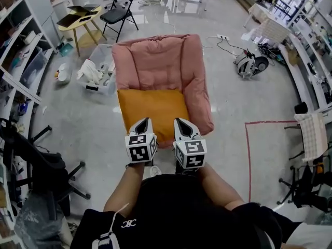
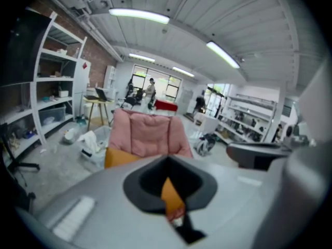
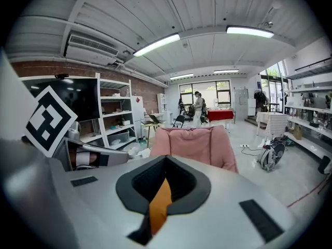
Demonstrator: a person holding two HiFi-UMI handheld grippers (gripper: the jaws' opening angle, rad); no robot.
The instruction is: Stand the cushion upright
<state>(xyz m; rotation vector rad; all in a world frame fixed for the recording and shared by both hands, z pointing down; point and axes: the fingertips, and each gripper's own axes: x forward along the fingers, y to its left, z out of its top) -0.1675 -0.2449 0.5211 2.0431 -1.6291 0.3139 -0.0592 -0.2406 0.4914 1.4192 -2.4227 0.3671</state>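
An orange cushion [image 1: 153,108] lies flat on the seat of a pink armchair [image 1: 155,61]. Both grippers hover side by side over its near edge and point toward the chair back. My left gripper [image 1: 144,120] is shut, with nothing between its jaws. My right gripper [image 1: 179,120] looks shut too, and it also holds nothing. In the left gripper view the cushion [image 2: 119,157] shows beyond the gripper [image 2: 168,183], below the armchair [image 2: 148,134]. In the right gripper view only an orange sliver appears through the gripper [image 3: 161,191], under the armchair [image 3: 194,144].
Left of the armchair stands a clear bin [image 1: 98,71] with white items. Behind are a black folding chair [image 1: 118,12] and a yellow side table [image 1: 78,17]. Shelves [image 1: 15,45] and a black office chair [image 1: 36,165] line the left. A floor machine [image 1: 248,64] and red tape [image 1: 247,149] lie right.
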